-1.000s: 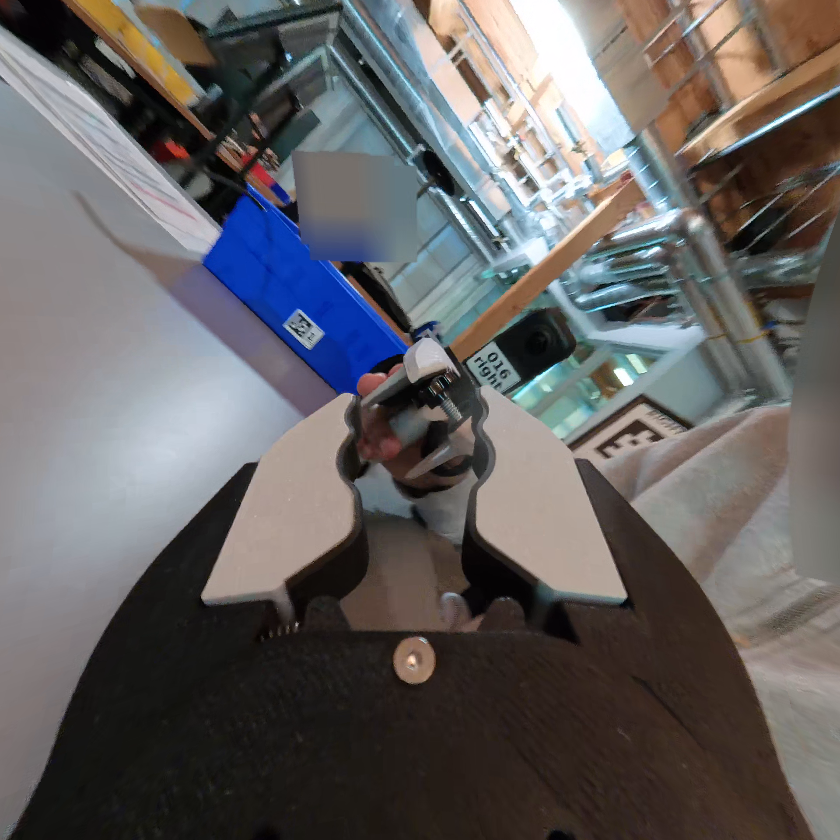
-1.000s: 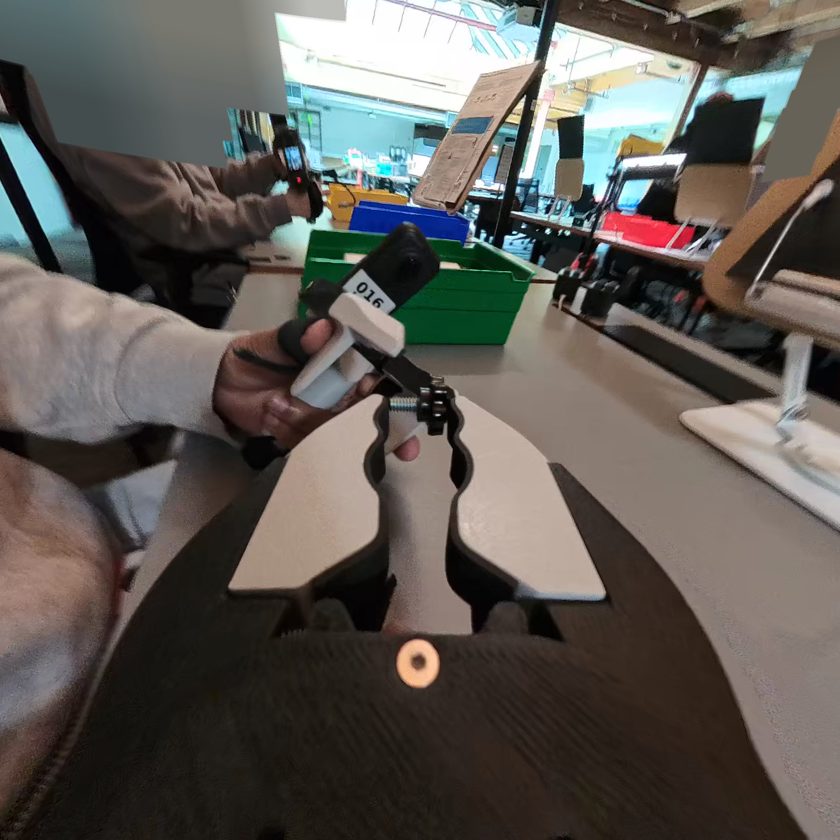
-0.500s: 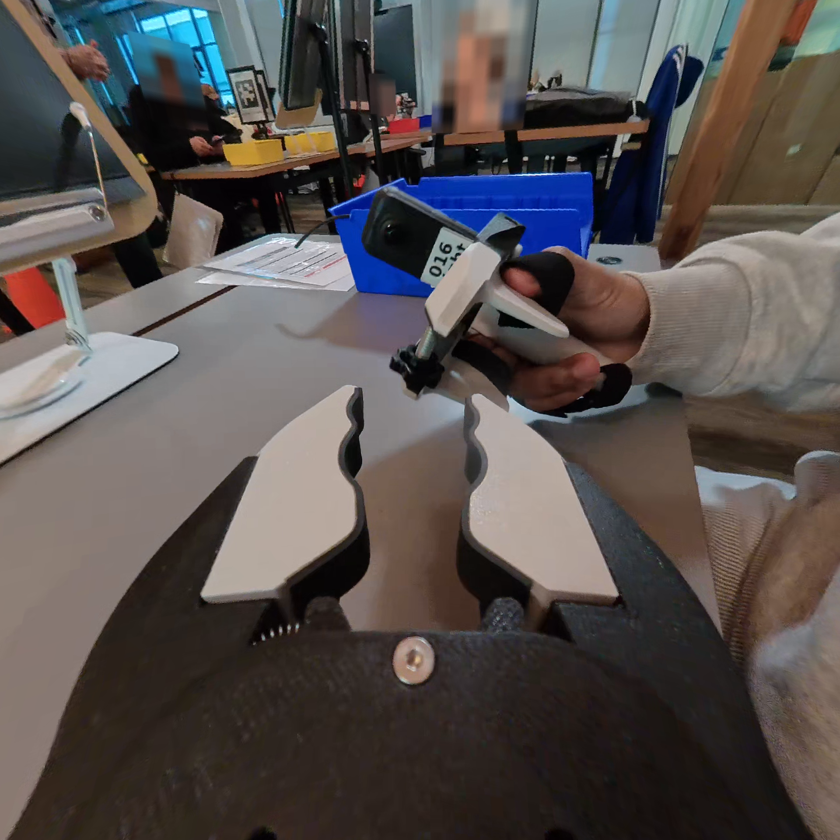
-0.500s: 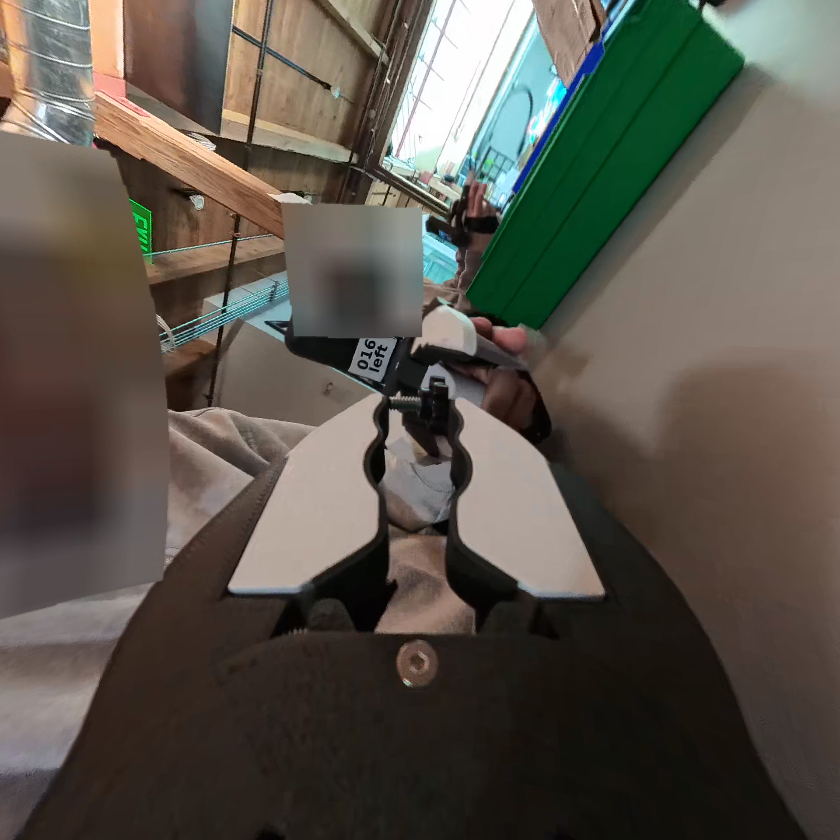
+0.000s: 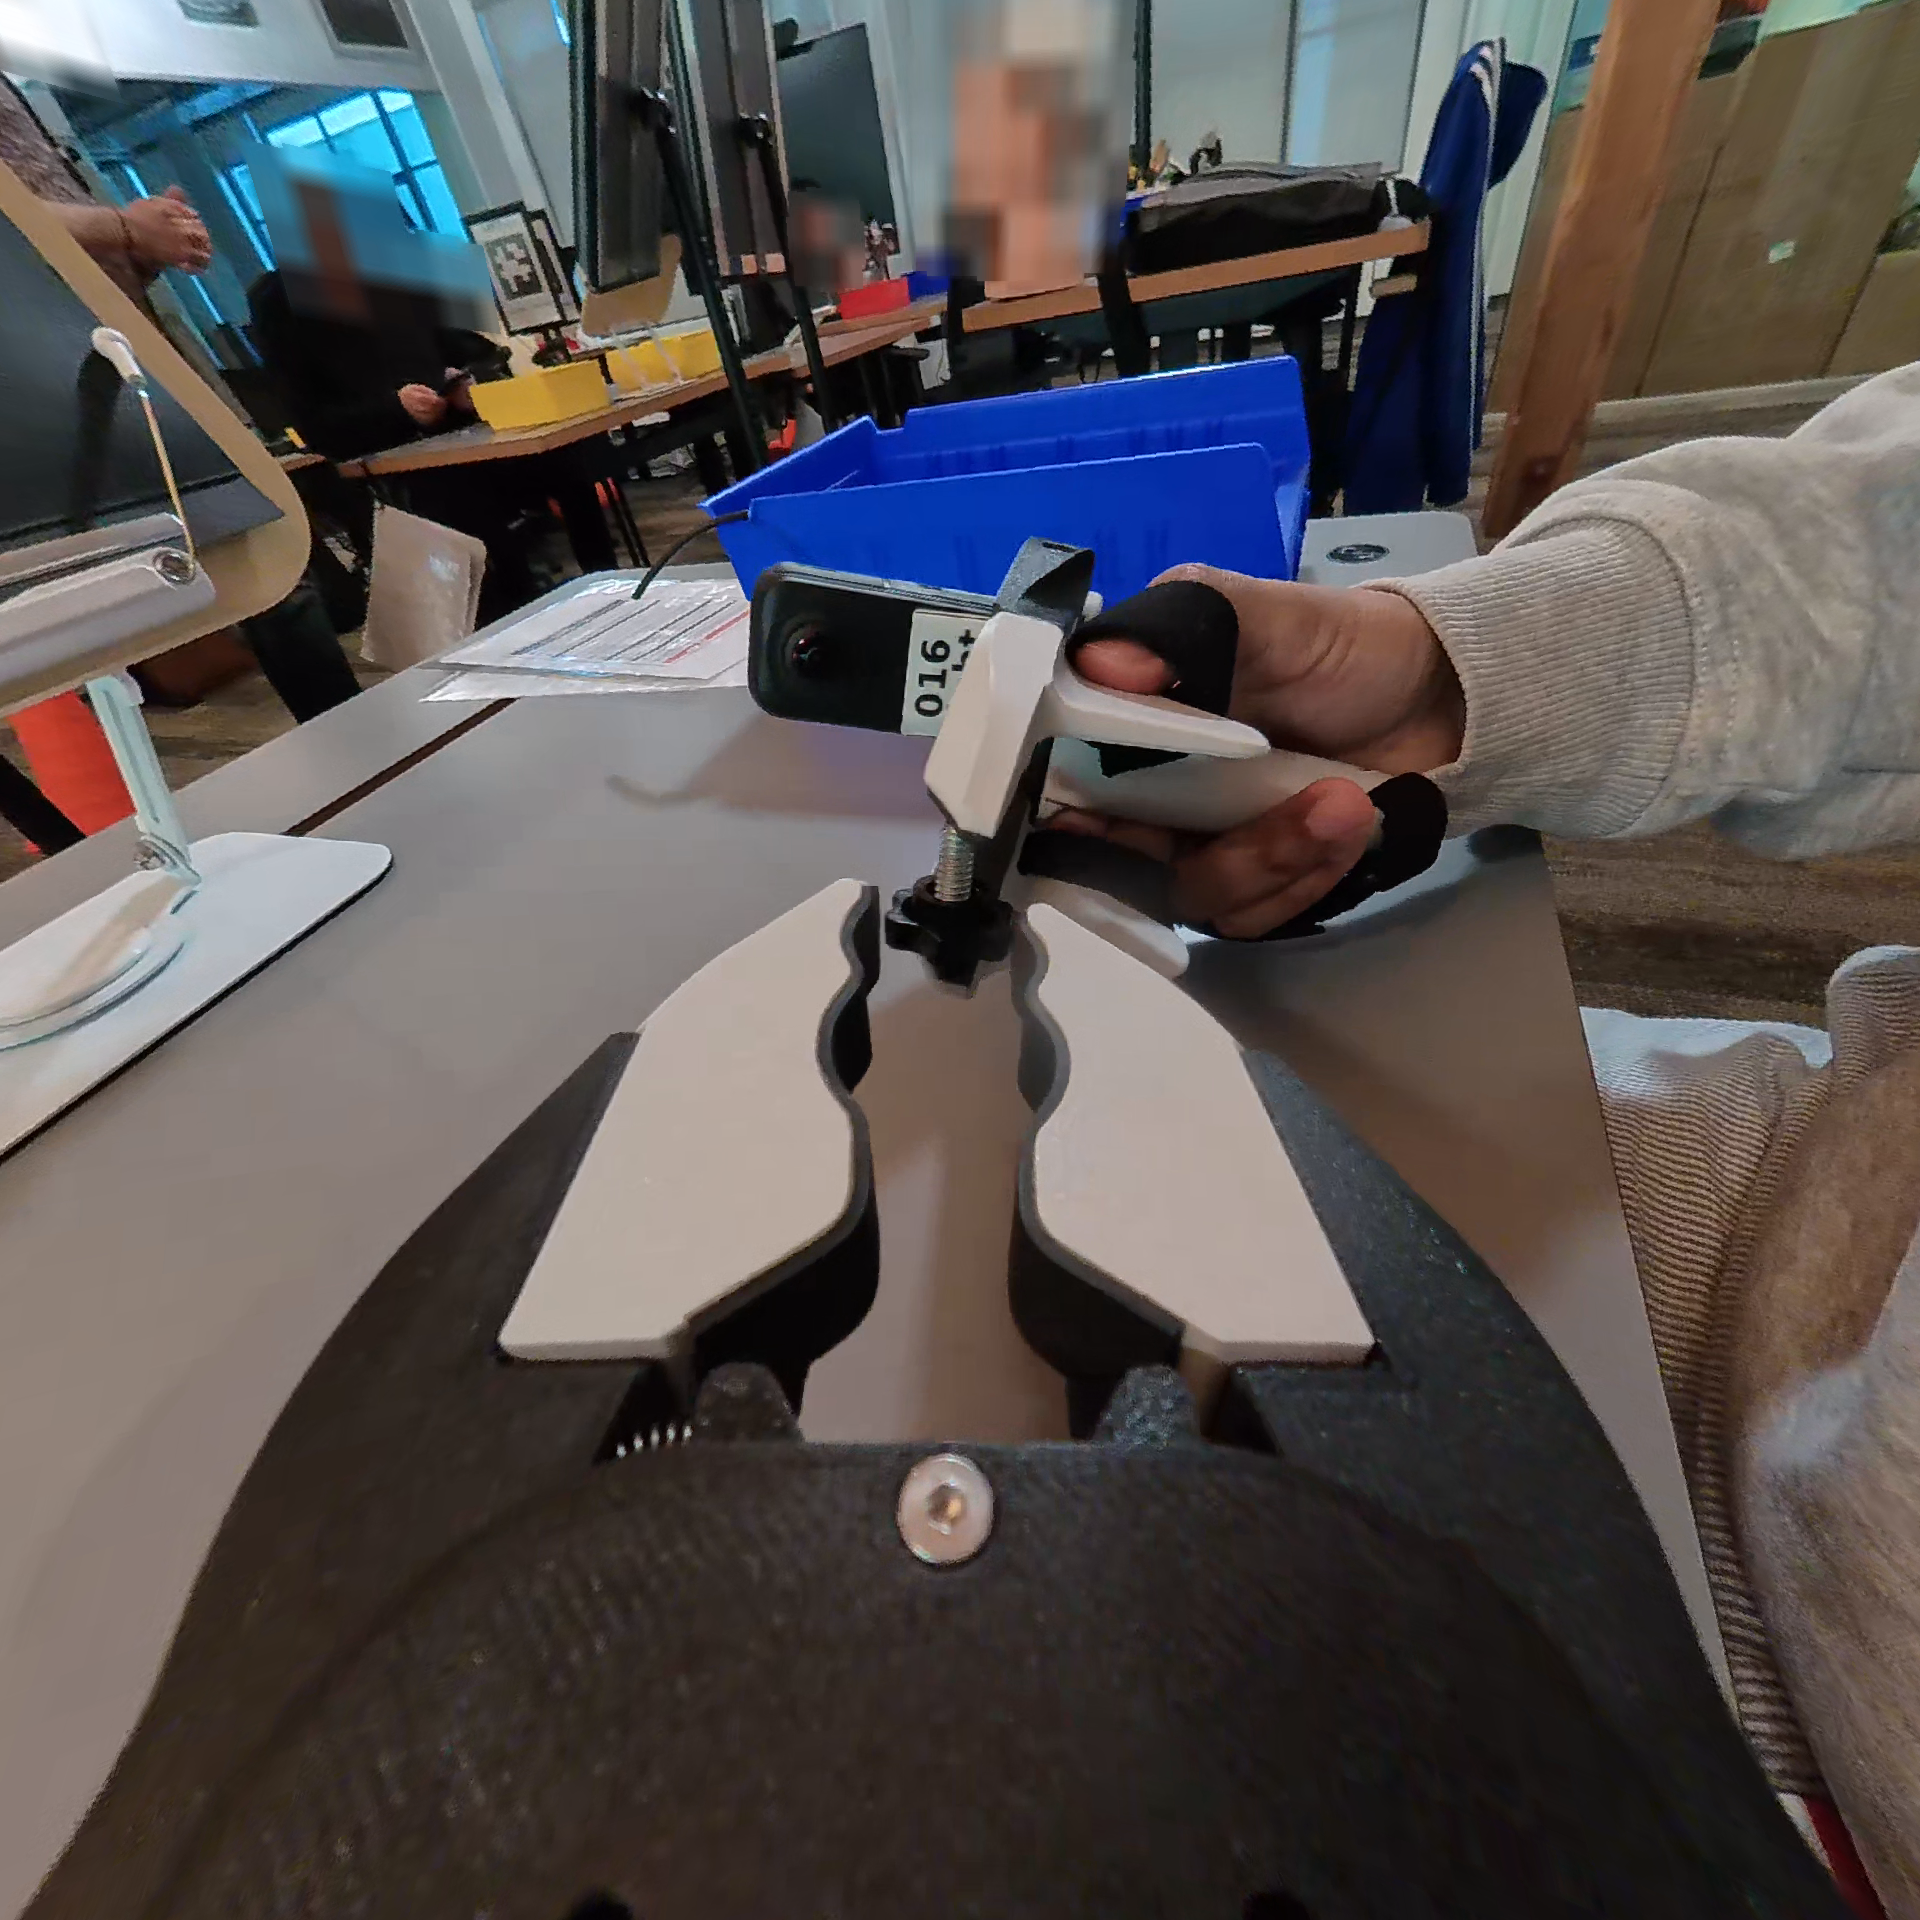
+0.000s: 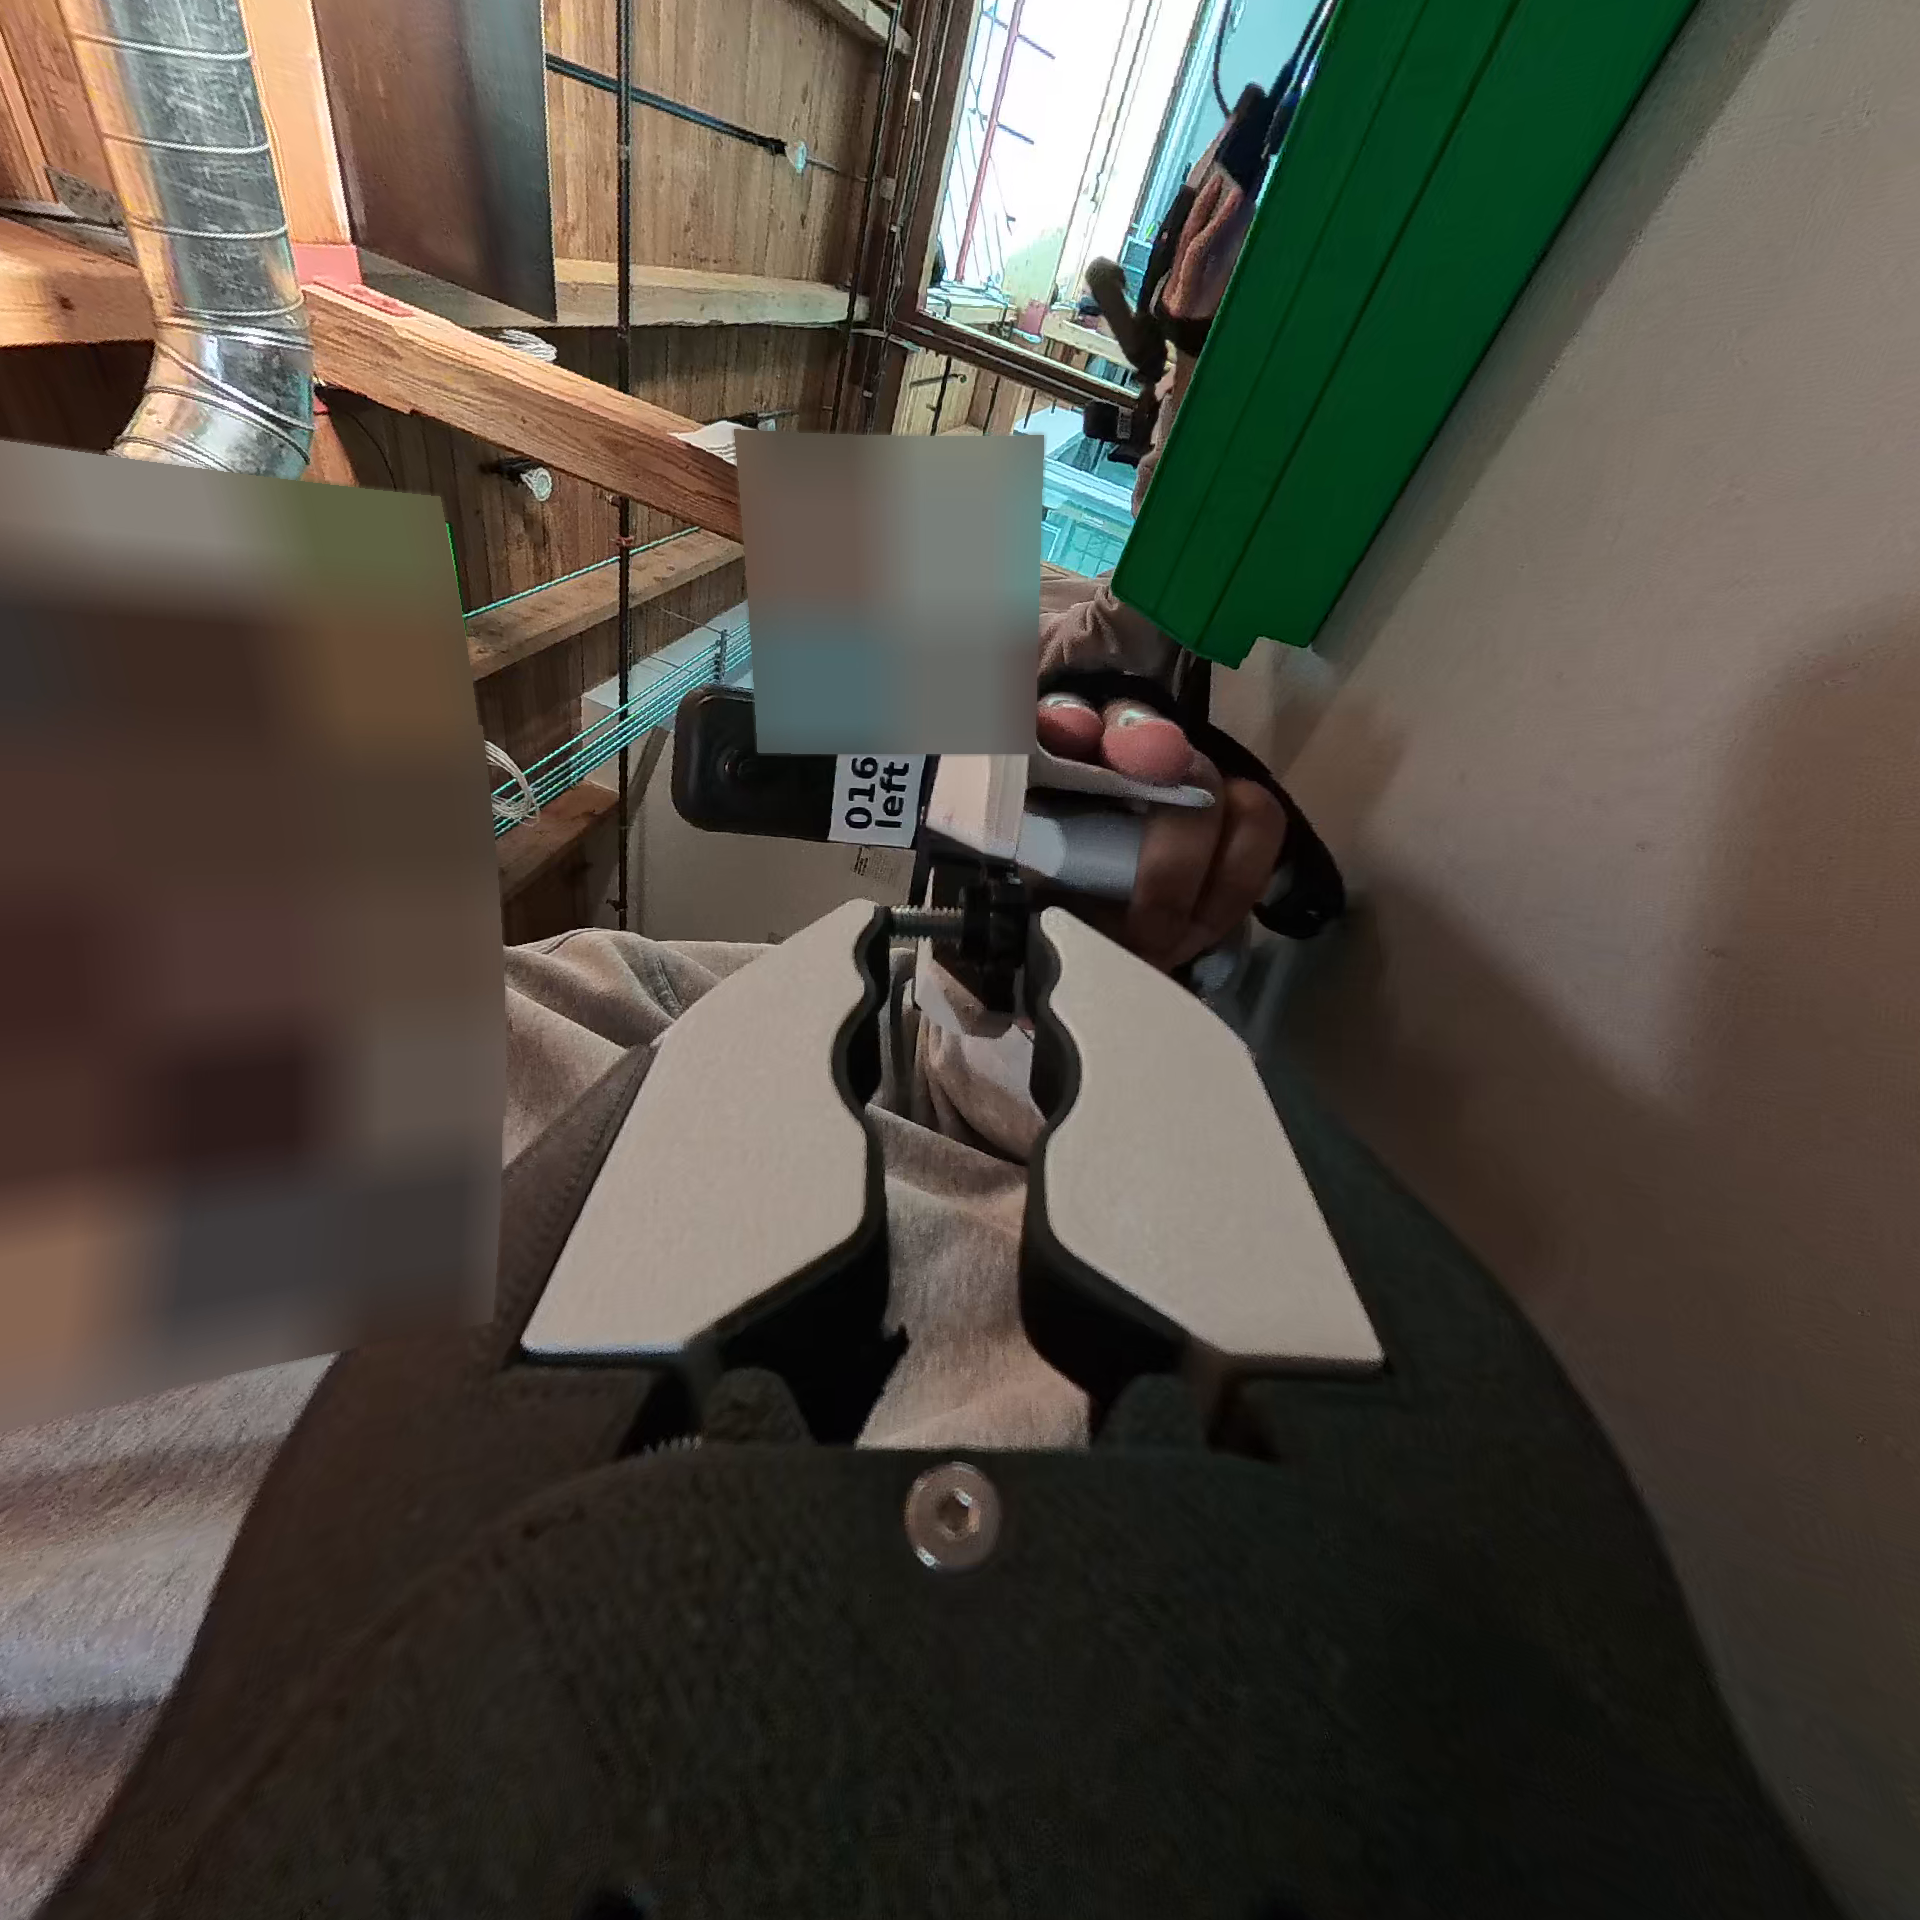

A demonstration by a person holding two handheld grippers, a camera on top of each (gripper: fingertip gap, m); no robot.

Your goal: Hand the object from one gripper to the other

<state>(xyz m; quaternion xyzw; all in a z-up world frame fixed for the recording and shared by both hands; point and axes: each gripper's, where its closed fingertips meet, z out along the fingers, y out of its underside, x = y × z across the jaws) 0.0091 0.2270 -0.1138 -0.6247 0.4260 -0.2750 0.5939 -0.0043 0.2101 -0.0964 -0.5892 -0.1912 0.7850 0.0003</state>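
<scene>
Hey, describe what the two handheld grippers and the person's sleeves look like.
Each gripper, left gripper and right gripper, has two flat pale grey fingers with wavy inner edges on a black textured body fixed by a silver screw. Seen from outside, each has a white pistol handle and a black camera bearing a white label. The person wears a light grey knit sleeve and black finger straps.
</scene>
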